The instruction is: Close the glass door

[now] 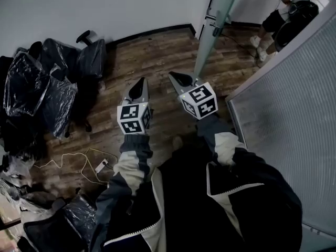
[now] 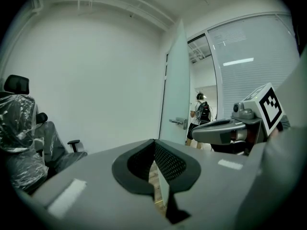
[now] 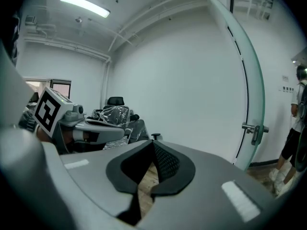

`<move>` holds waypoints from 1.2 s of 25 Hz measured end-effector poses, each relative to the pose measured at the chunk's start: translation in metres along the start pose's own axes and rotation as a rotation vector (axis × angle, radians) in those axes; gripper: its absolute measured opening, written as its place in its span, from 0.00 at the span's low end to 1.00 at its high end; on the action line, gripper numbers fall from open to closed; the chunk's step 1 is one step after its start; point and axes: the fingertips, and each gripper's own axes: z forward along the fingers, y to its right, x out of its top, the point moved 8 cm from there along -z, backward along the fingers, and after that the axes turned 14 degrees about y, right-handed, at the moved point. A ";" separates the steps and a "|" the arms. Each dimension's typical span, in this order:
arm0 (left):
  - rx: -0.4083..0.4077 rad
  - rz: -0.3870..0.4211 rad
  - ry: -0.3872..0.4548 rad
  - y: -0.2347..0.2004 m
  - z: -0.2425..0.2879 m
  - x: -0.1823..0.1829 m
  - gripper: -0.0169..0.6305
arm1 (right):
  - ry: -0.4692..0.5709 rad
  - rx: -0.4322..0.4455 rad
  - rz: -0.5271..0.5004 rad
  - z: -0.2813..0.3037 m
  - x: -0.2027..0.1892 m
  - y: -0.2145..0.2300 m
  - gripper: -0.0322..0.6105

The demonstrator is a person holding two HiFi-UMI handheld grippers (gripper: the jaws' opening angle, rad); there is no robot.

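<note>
The glass door [image 1: 216,26] stands open, edge-on at the upper right of the head view, with a metal lever handle [image 1: 212,19]. It also shows in the left gripper view, door [image 2: 178,90] and handle [image 2: 179,122], and in the right gripper view, door [image 3: 253,75] and handle [image 3: 254,128]. My left gripper [image 1: 142,83] [image 2: 154,143] is shut and holds nothing. My right gripper [image 1: 176,77] [image 3: 153,143] is shut and empty too, its tip just short of the door's lower edge. Both point forward over the wooden floor, side by side.
Office chairs wrapped in plastic [image 1: 47,83] crowd the left side. A white cable and power strip [image 1: 100,166] lie on the floor. A frosted glass partition [image 1: 289,119] runs along the right. A person [image 1: 278,14] stands beyond the doorway.
</note>
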 end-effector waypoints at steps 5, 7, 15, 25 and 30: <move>0.010 0.009 0.001 -0.006 0.064 0.003 0.02 | 0.009 -0.022 0.018 0.033 0.002 0.063 0.06; 0.015 0.016 0.006 -0.009 0.085 0.005 0.02 | 0.011 -0.027 0.022 0.043 0.005 0.082 0.06; 0.003 0.002 0.008 -0.038 0.141 0.006 0.02 | 0.016 -0.104 0.030 0.086 0.006 0.134 0.06; -0.086 -0.028 0.022 -0.143 0.235 0.011 0.02 | 0.009 -0.262 0.023 0.176 0.007 0.173 0.06; -0.161 -0.013 0.022 -0.207 0.284 0.022 0.02 | 0.026 -0.358 0.023 0.236 0.018 0.187 0.06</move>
